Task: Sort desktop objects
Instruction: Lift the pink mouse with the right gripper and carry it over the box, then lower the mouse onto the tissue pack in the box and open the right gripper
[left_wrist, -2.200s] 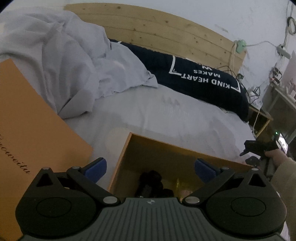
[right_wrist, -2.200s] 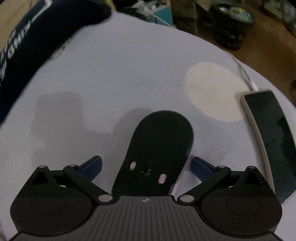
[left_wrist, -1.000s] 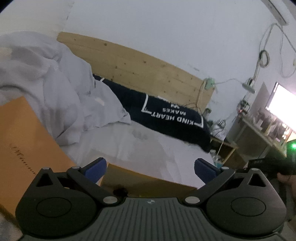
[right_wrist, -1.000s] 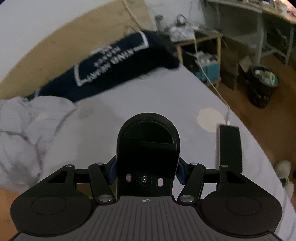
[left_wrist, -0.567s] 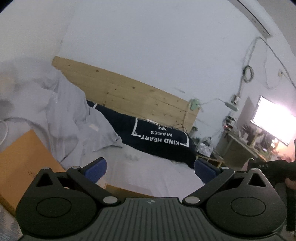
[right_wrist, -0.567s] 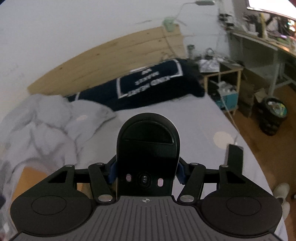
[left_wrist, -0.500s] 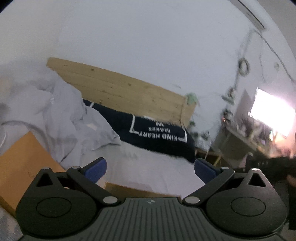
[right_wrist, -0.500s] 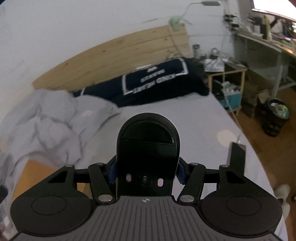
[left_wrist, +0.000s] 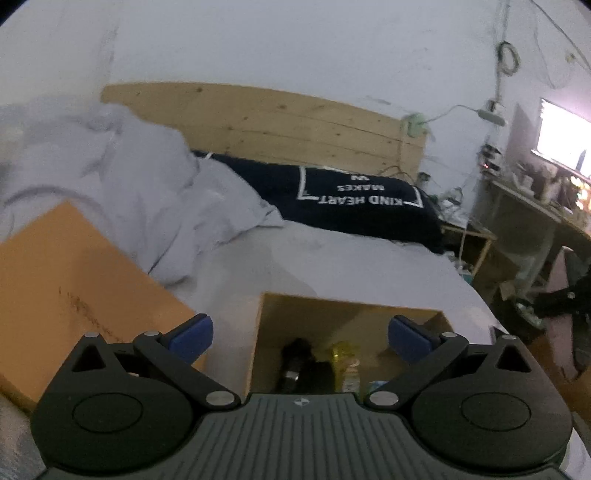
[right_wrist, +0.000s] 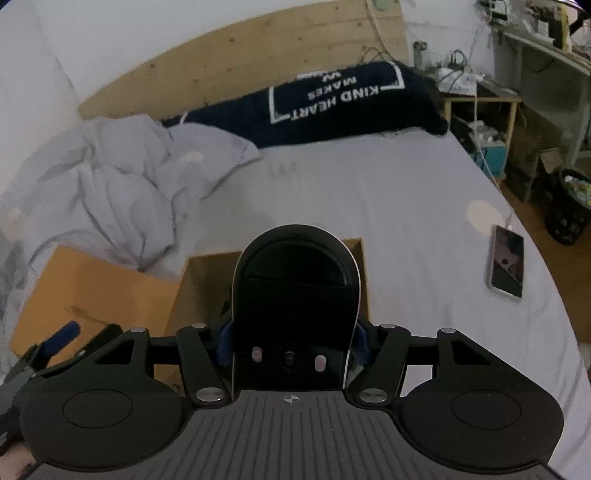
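Whereas a couple of seconds ago the black computer mouse (right_wrist: 295, 295) lay on the bed (right_wrist: 388, 192) between spread fingers, it is now pinched by its sides in the right hand-held gripper (right_wrist: 293, 343), lifted clear and hanging, underside toward the camera, over the open orange box (right_wrist: 201, 280). That suggests the sorting is mid-carry, with the mouse likely headed into the box, though where it will be set is not settled. The bed fills most of both views: a pale sheet, a crumpled grey duvet (right_wrist: 110, 177) on the far left, a dark navy pillow (right_wrist: 332, 99) with white lettering against the wooden headboard (left_wrist: 277, 122). A flat orange lid (left_wrist: 66, 288) lies left of the box, just beside it. Inside the box sit a dark object and a small yellowish item (left_wrist: 345, 356), too blurred to name. The left hand-held gripper (left_wrist: 299, 334) hovers near the box with its blue pads spread and nothing between them. A phone (right_wrist: 506, 267) on a white cable rests at the bed's right edge, and a cluttered desk (left_wrist: 535, 206) stands far right.
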